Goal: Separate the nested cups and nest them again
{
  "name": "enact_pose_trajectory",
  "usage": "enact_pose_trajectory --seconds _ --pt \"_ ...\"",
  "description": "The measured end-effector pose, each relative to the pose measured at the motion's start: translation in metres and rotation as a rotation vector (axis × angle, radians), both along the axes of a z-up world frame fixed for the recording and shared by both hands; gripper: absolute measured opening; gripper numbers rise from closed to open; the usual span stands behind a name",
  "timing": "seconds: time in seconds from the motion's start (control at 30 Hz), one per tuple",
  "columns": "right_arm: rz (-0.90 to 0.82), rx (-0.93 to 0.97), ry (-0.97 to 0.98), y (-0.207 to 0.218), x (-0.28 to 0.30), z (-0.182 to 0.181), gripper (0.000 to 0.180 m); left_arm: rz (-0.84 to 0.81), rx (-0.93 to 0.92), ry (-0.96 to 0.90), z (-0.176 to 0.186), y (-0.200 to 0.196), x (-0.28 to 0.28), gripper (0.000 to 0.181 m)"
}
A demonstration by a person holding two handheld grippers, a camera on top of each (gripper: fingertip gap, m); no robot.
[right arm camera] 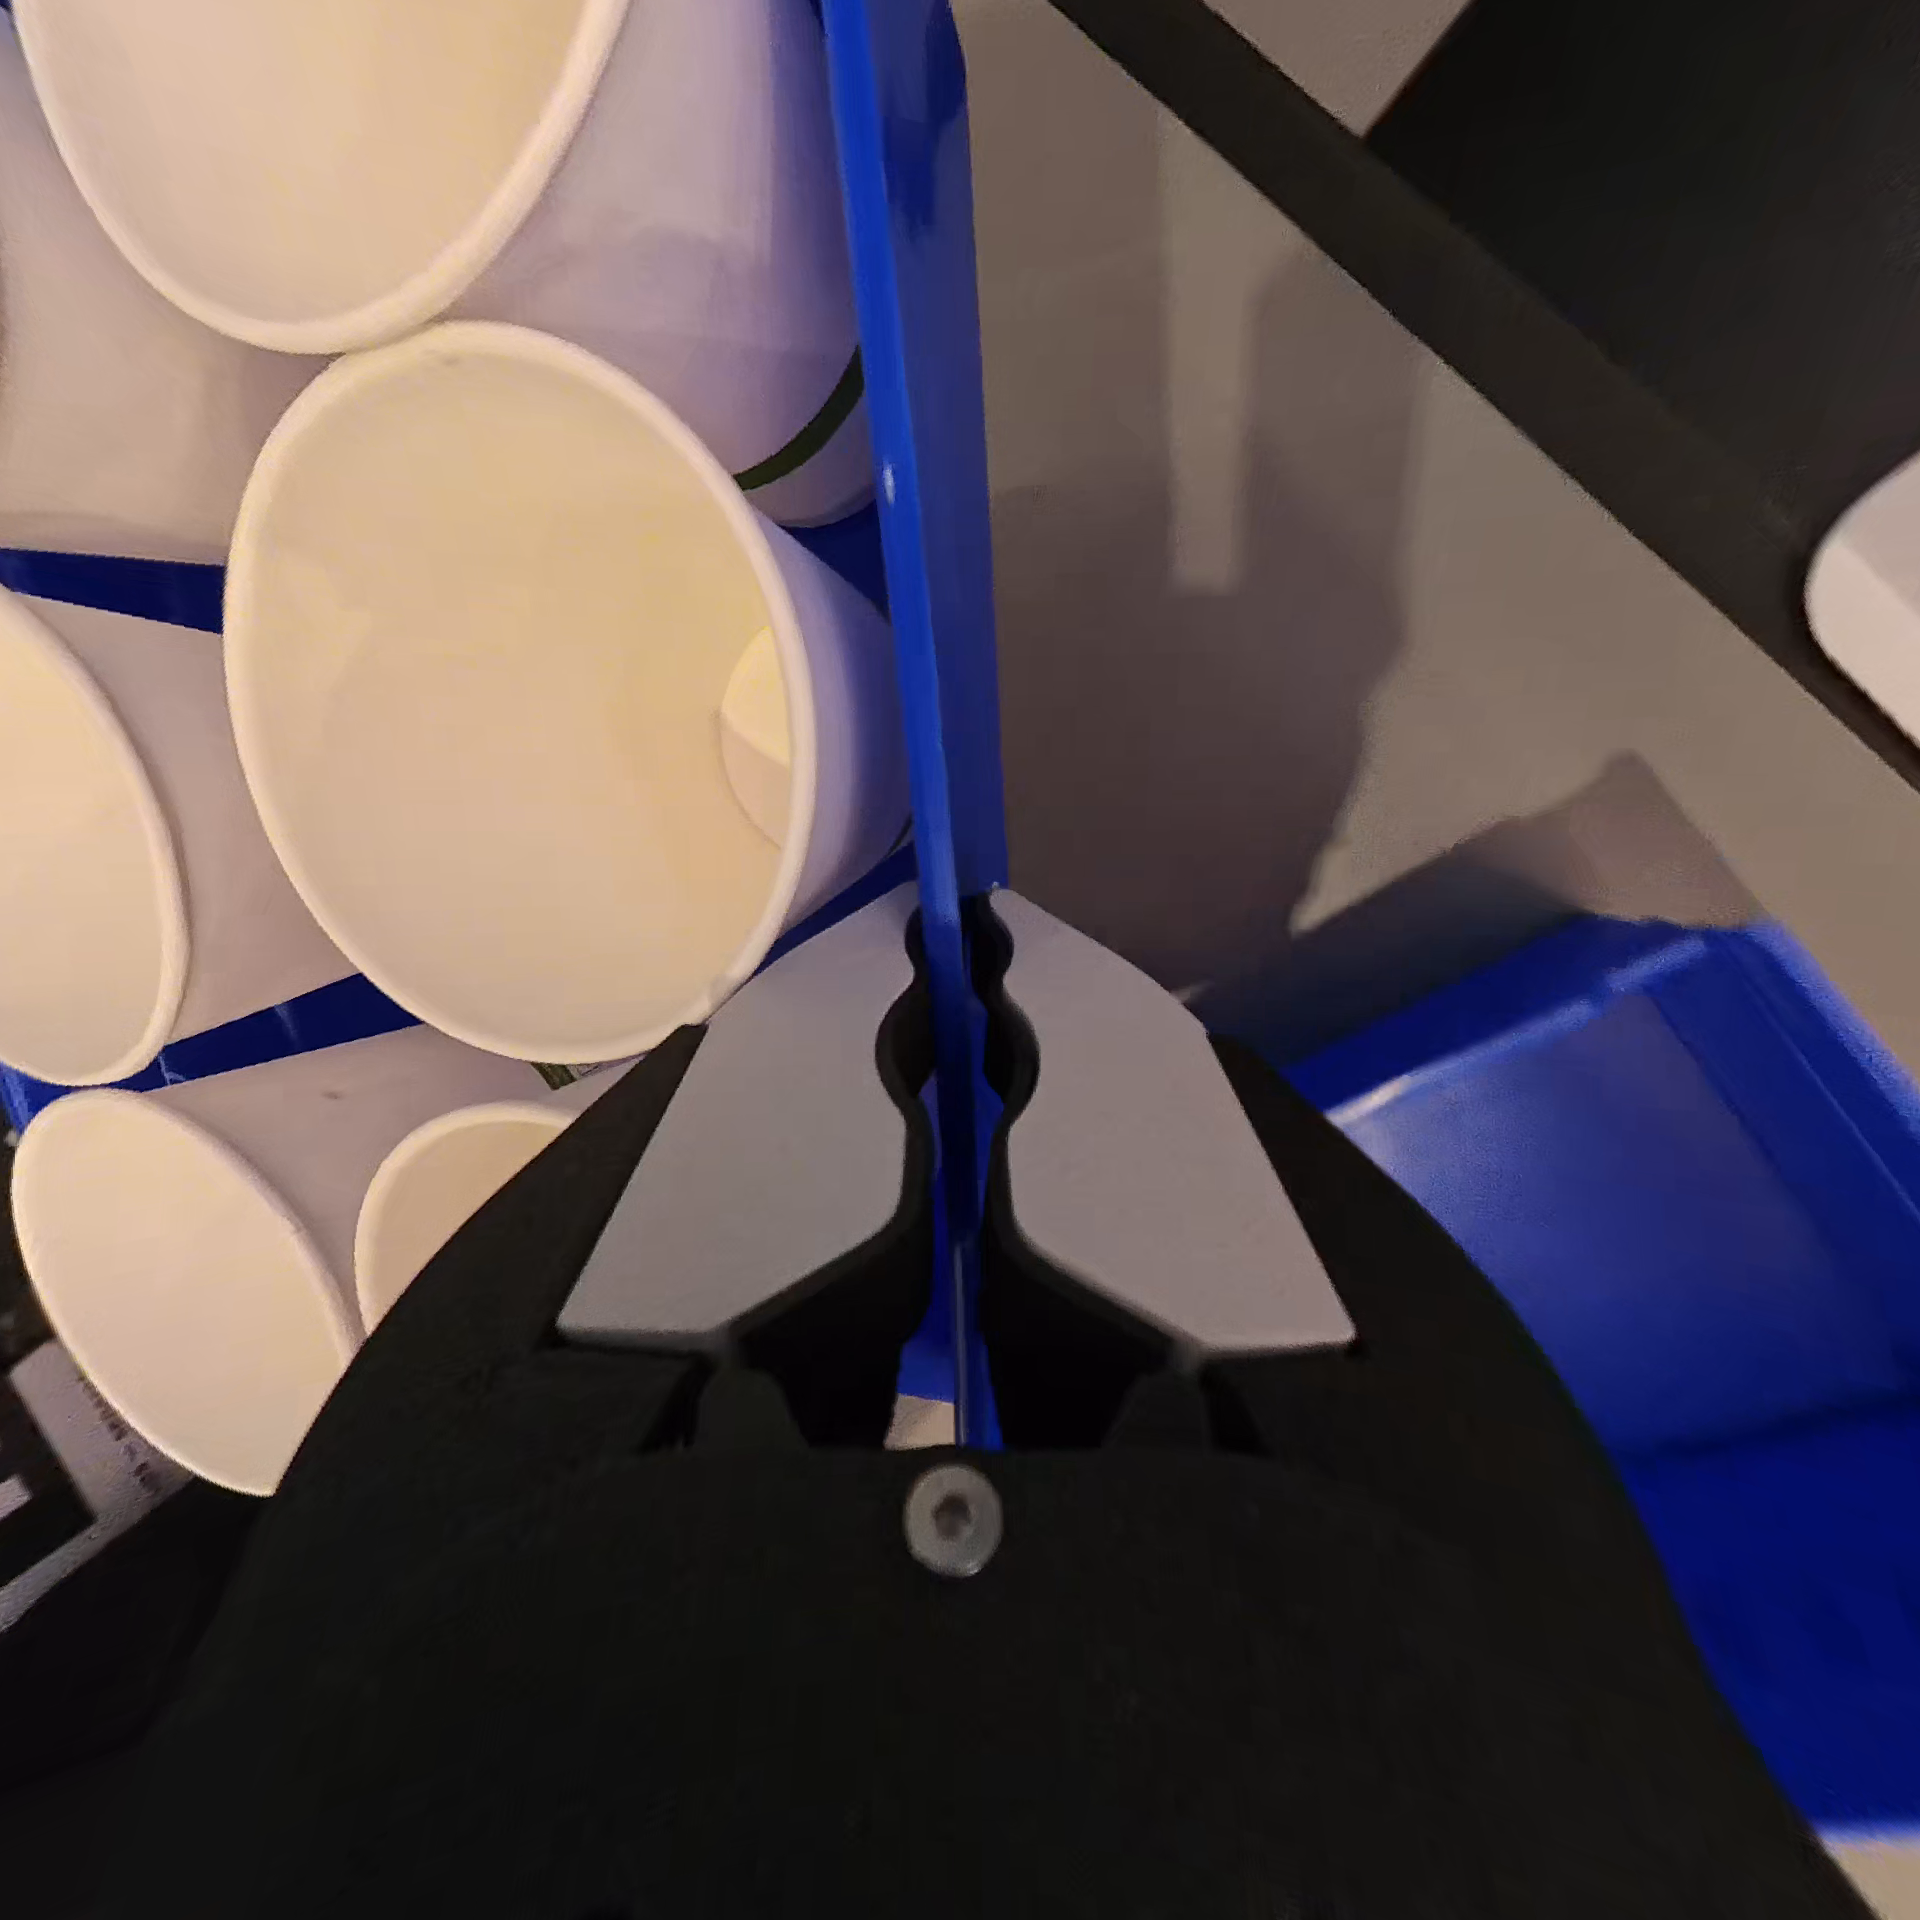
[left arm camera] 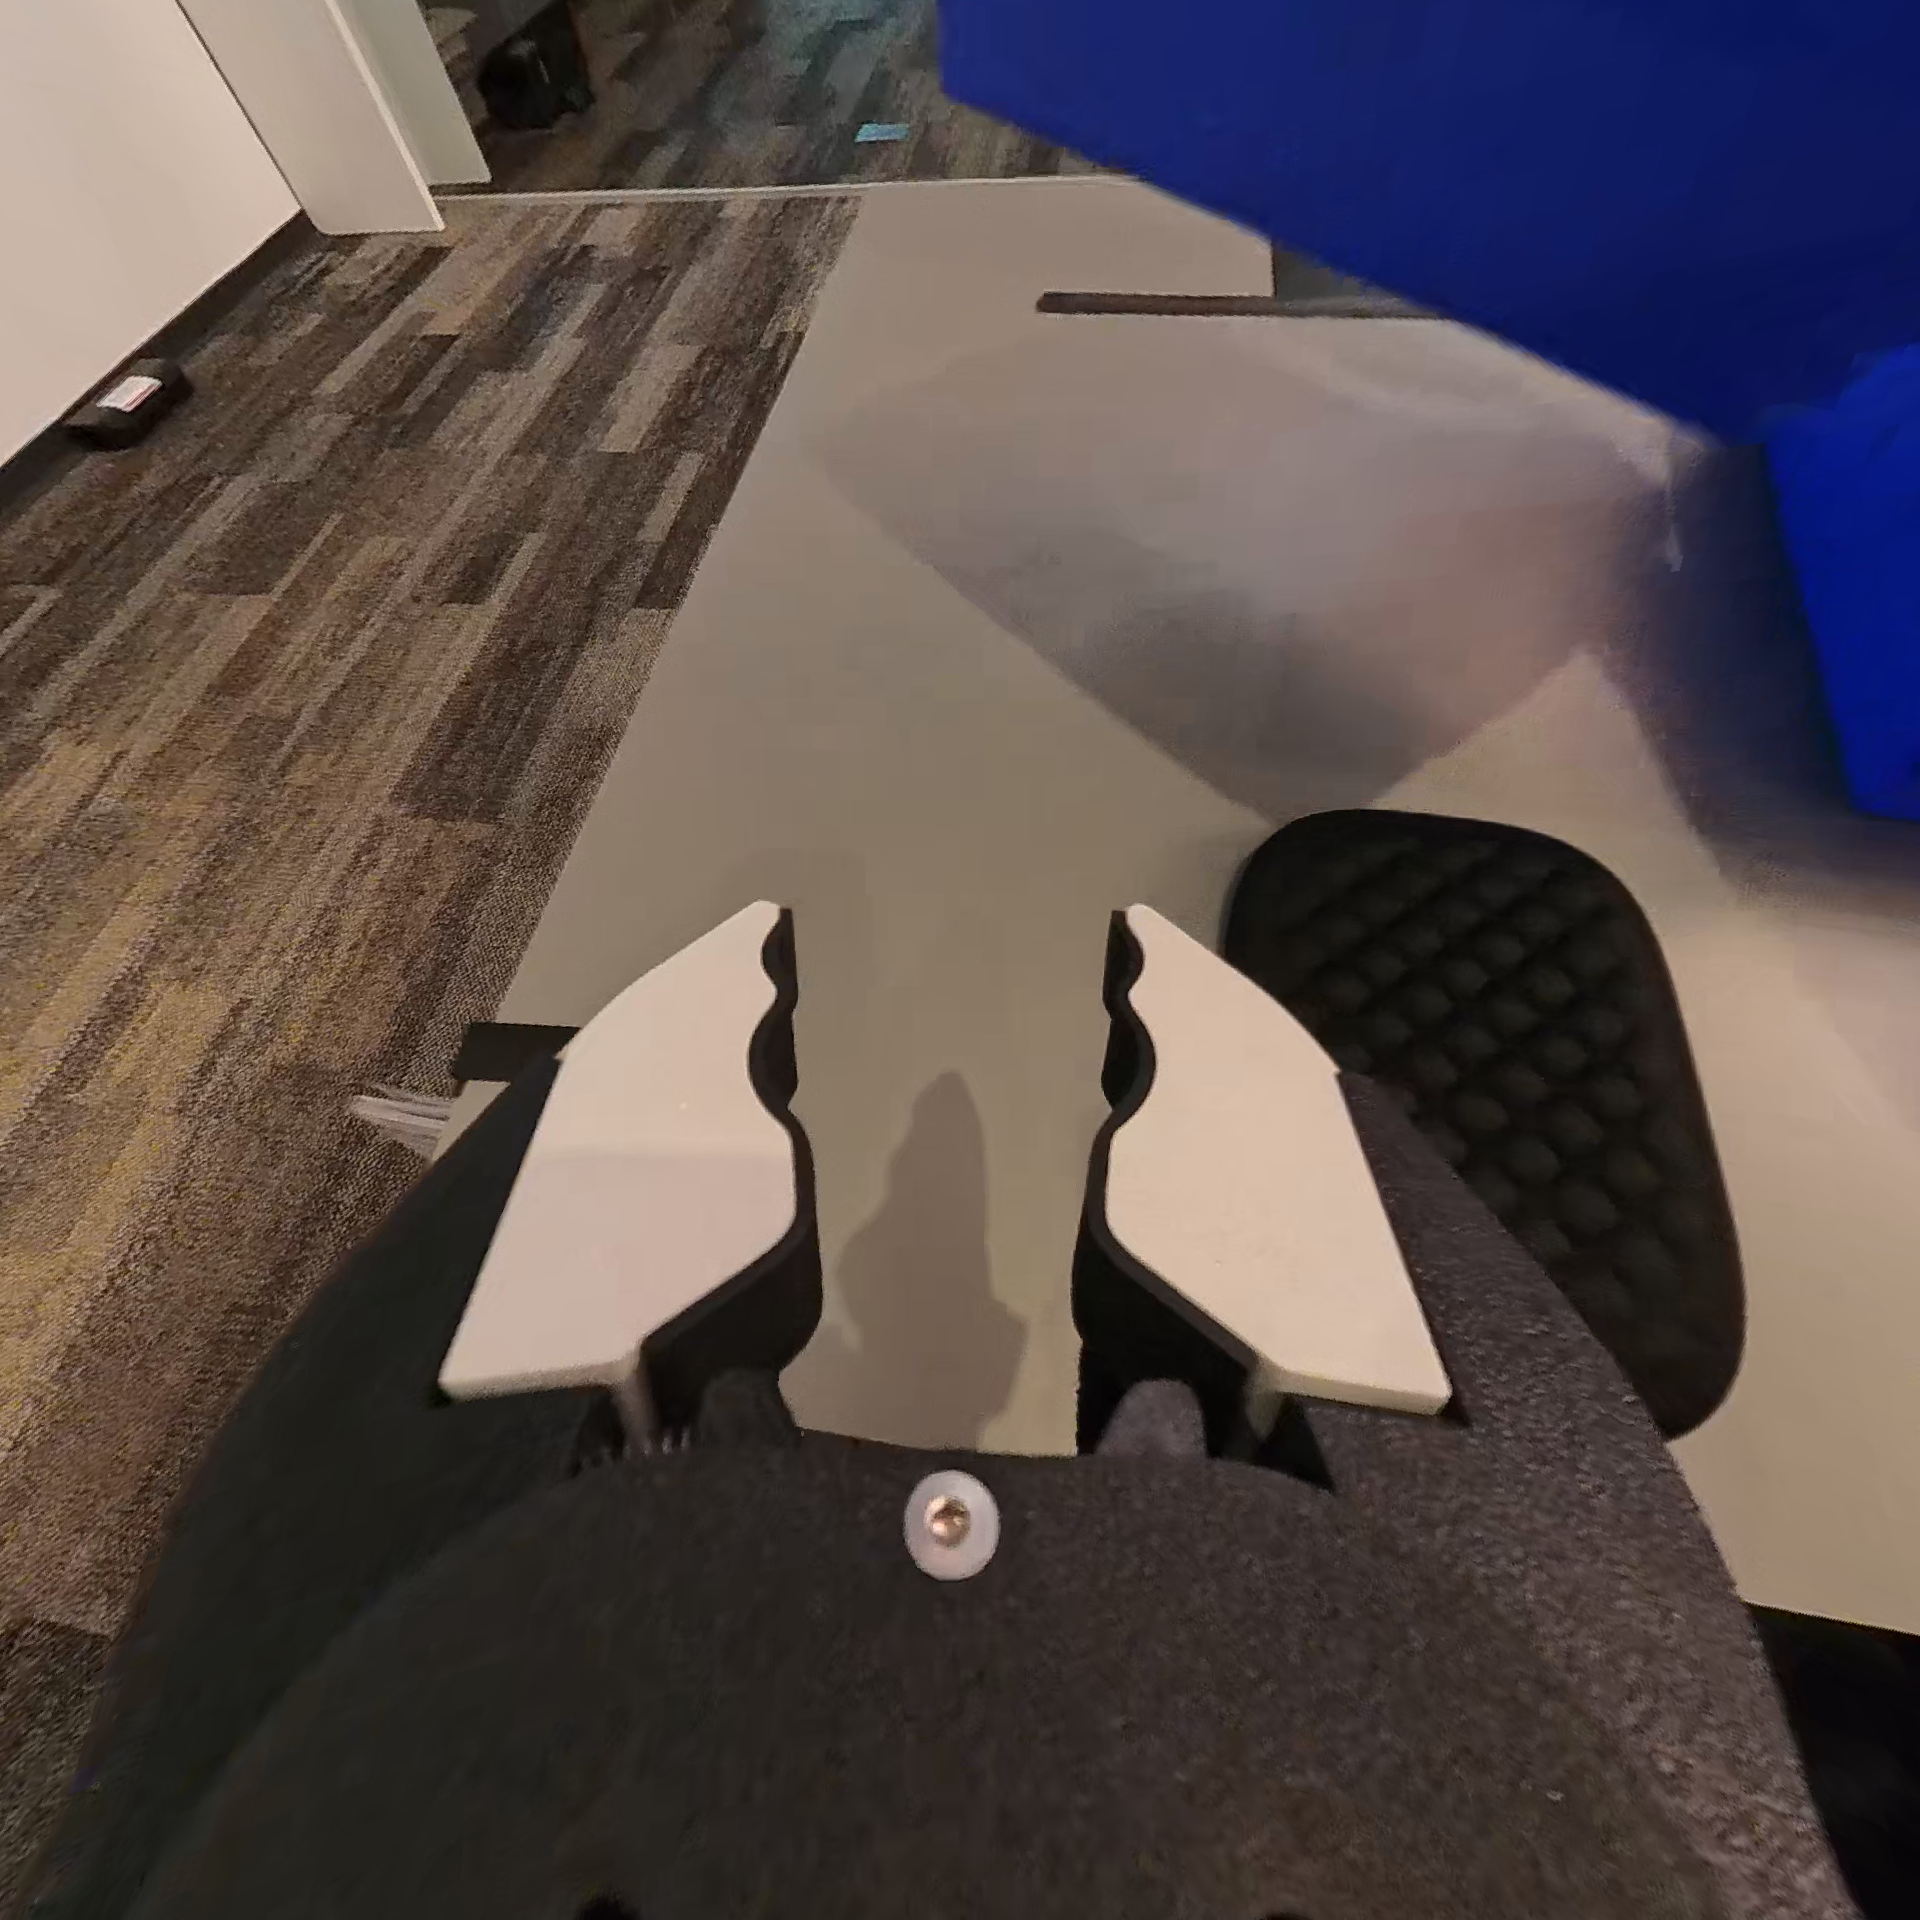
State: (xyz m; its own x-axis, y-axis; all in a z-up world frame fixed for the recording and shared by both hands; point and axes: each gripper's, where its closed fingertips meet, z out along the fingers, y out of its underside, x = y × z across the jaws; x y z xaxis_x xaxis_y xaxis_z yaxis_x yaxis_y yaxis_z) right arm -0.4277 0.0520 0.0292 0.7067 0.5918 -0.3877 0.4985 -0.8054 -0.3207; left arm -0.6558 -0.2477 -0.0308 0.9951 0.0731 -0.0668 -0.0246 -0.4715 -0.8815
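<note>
White paper cups (right arm camera: pixel 499 686), loose and tipped on their sides, are seen piled inside a blue plastic bin, mouths turned toward the right wrist camera. One thin blue bin wall (right arm camera: pixel 914 436) is pinched between the closed jaws of the right gripper (right arm camera: pixel 958 914). A second blue bin (right arm camera: pixel 1662 1195) is glimpsed beside it. Over on the pale grey tabletop (left arm camera: pixel 935 727), the left gripper (left arm camera: pixel 951 914) is held spread apart and empty, a black quilted pad (left arm camera: pixel 1507 1091) lying just beside it.
</note>
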Motion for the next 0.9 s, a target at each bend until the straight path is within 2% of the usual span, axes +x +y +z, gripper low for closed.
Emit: enact_pose_trajectory --seconds 0.17,0.37,0.77,0.9 --pt "-0.005 0.001 -0.042 0.007 -0.043 -0.048 0.004 -0.003 -0.017 -0.001 -0.006 0.002 -0.004 0.057" --pt "-0.035 0.003 -0.092 0.008 -0.068 -0.095 0.005 -0.04 -0.04 -0.006 -0.018 0.017 0.008 0.057" --pt "-0.115 0.029 -0.072 0.004 -0.081 -0.118 0.004 -0.089 0.011 -0.083 -0.034 0.097 0.036 0.062" --pt "-0.148 0.021 -0.03 0.003 -0.085 -0.12 0.008 -0.073 0.003 -0.083 -0.042 0.121 0.034 0.061"
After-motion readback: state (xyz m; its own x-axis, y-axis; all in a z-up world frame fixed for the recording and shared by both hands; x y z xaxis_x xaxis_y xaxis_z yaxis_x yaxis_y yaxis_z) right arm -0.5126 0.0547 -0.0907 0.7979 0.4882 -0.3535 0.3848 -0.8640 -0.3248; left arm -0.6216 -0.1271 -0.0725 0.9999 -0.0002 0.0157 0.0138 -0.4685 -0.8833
